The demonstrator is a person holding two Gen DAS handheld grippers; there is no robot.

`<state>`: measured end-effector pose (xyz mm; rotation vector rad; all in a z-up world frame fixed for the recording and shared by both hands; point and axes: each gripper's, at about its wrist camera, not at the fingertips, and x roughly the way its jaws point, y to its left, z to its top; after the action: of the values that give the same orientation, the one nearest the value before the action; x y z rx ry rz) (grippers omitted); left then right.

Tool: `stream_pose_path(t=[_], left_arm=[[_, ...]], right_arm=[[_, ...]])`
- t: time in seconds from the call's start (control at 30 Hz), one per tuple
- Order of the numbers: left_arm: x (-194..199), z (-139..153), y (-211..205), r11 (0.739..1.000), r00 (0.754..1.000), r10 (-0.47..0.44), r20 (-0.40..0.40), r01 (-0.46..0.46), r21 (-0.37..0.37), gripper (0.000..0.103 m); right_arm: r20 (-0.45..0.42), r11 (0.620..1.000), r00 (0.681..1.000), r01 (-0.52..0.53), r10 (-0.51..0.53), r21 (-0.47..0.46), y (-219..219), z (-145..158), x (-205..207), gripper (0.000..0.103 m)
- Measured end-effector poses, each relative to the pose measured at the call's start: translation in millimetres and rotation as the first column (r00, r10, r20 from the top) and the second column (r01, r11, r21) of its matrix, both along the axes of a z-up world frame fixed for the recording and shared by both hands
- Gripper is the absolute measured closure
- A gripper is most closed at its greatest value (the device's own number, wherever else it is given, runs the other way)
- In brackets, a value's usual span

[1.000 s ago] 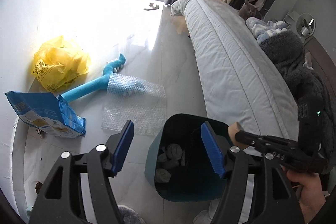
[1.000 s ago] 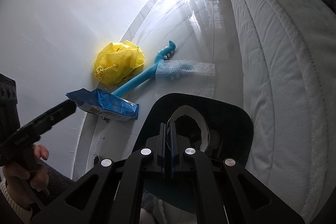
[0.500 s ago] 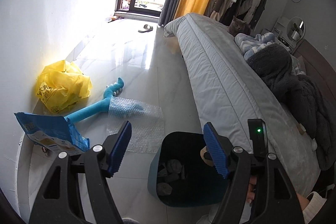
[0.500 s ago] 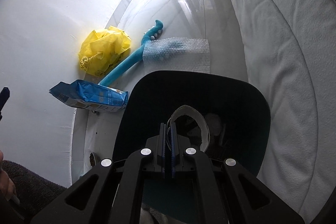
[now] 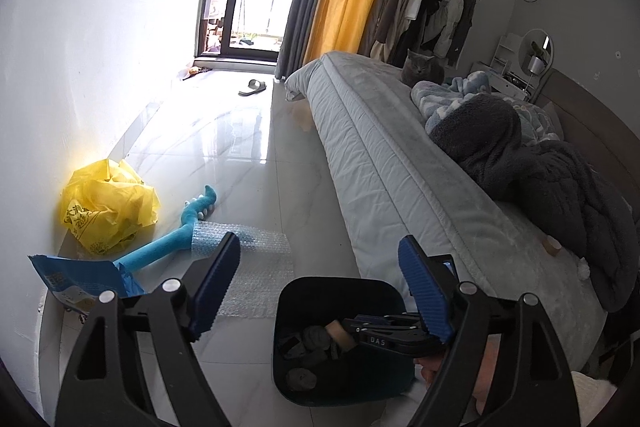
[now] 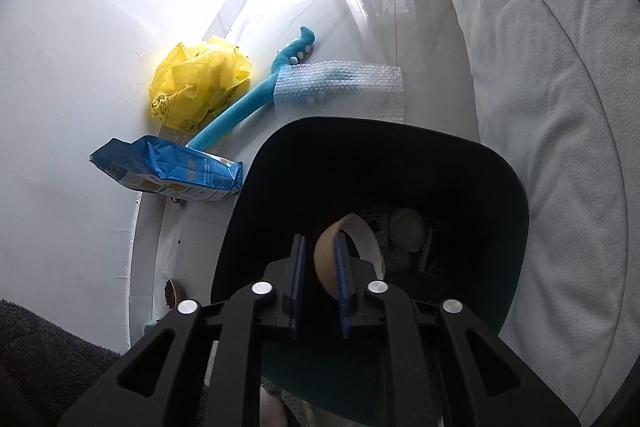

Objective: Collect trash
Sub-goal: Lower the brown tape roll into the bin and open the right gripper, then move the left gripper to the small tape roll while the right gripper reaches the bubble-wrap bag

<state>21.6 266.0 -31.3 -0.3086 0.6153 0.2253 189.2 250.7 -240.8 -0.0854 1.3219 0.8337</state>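
Right claw [image 6: 319,279], jaws opening, sits over the dark bin [image 6: 516,195]; a cardboard ring [image 6: 326,259] lies against its right pad. Left claw [image 5: 320,285] opens wide, empty.

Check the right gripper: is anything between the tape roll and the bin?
Nothing visible. The right gripper, jaws opening, has the tape roll loose at its right pad, already over the open bin, above the trash inside.

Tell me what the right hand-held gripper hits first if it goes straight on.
Right hand-held gripper points down into the dark bin; jaws opening around a cardboard ring. Going on, it would probably meet the trash already inside, though depth is unclear.
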Motion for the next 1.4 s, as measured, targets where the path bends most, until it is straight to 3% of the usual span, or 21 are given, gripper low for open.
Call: stream_pose_path(t=[0.03,0.3,0.6,1.0,1.2,1.4], left_arm=[[0,2,-3,1.000,1.000,-0.007,0.006,0.007,0.001,0.020],[-1,15,-13,1.000,0.999,-0.029,0.037,0.028,0.011,0.018],[1,27,-28,0.998,0.996,-0.054,0.077,0.052,0.020,0.013],[14,36,-80,0.991,0.986,-0.131,0.107,0.130,0.020,0.011],[22,41,-109,0.985,0.977,-0.172,0.124,0.172,0.011,0.010],[34,43,-141,0.976,0.969,-0.219,0.114,0.214,0.048,0.009]], right_arm=[[0.003,1.000,1.000,0.000,0.000,0.002,0,1,-1,0.068],[0.023,1.000,1.000,-0.007,0.007,-0.004,-4,8,-3,0.061],[0.176,0.997,0.984,-0.049,0.038,0.063,-30,69,-6,0.050],[0.375,0.994,0.927,-0.012,-0.031,0.112,-127,147,-6,0.042],[0.444,0.992,0.893,0.027,-0.079,0.123,-179,172,-11,0.036],[0.499,0.988,0.856,0.078,-0.135,0.134,-218,188,-17,0.031]])
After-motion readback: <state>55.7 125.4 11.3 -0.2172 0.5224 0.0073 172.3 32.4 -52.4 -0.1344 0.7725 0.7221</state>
